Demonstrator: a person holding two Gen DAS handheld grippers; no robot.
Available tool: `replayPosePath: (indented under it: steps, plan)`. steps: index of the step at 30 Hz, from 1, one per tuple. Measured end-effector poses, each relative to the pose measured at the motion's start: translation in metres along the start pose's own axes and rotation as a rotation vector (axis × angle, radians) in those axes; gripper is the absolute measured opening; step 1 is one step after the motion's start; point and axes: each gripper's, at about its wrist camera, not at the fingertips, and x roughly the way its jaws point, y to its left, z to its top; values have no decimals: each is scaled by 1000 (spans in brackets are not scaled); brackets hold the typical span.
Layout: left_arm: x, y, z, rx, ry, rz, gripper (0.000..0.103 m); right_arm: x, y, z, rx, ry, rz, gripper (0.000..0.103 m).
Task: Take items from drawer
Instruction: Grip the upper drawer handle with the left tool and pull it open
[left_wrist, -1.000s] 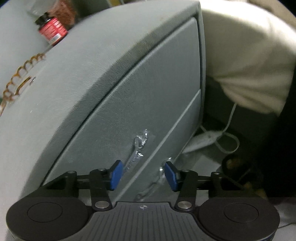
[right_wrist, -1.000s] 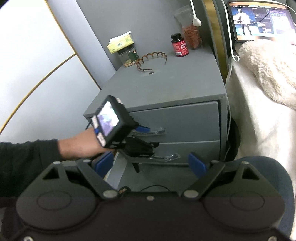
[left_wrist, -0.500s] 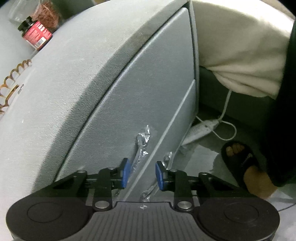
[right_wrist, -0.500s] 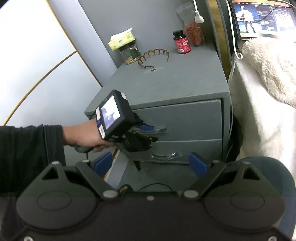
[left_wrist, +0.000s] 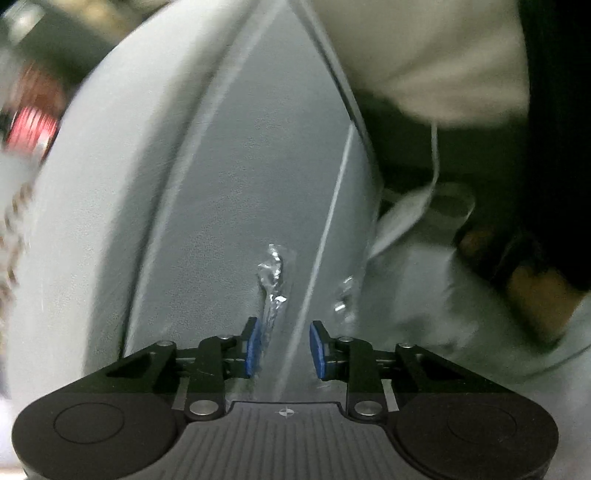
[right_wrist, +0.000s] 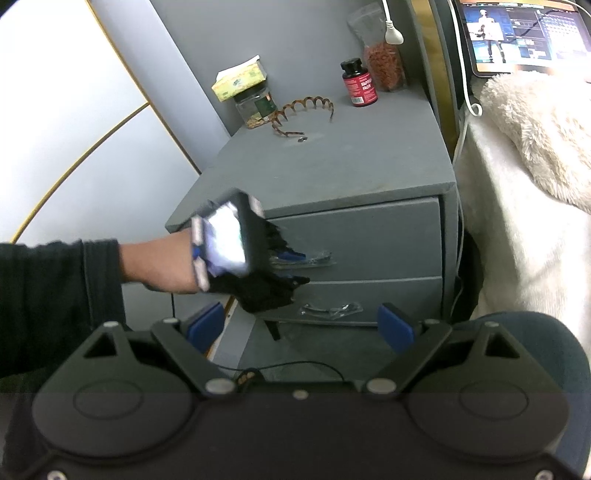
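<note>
A grey nightstand has two shut drawers. The upper drawer has a plastic-wrapped metal handle, which also shows in the left wrist view. My left gripper is at that handle with its blue pads partly closed, one pad beside the handle's near end; in the right wrist view it is at the drawer front. The lower drawer has its own handle. My right gripper is open and empty, held back from the nightstand.
On the nightstand top stand a red-labelled bottle, a bag of red bits, a jar with a yellow box on it and a brown hair comb band. A bed with a fluffy blanket lies to the right.
My left gripper has narrowed its fingers and moved up to the upper drawer's handle, rotating; the view is blurred. My right gripper has stayed open and still. Both drawers remain shut.
</note>
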Motion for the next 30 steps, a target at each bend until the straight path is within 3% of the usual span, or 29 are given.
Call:
replayPosePath:
  steps: [3,5,6,13,19,22,27,29,30]
  plan:
    - [-4,-2,-11,-56,-45,23,30,1,3,-1,-18,12,-9,92]
    - [-6,8,-12,-91,-49,-11,25,1,4,-1,-22,14,-10,92]
    - [-7,15,-11,-119,-44,-34,18,1,3,-1,-20,14,-8,92]
    - [-13,37,-10,-86,-34,-174,15,4,0,3,-1,14,-6,92]
    - [-26,22,-19,-20,-66,-203,15,3,-3,4,18,4,2,91]
    - [-43,-7,-30,17,-98,-186,13,3,-5,5,28,0,6,92]
    - [-61,-27,-34,-166,-97,-152,12,4,-3,4,18,4,-2,92]
    - [-67,-23,-37,-248,-109,-167,19,4,-2,4,13,7,-4,92]
    - [-77,-17,-41,-324,-138,-191,31,3,-2,4,12,7,-3,92]
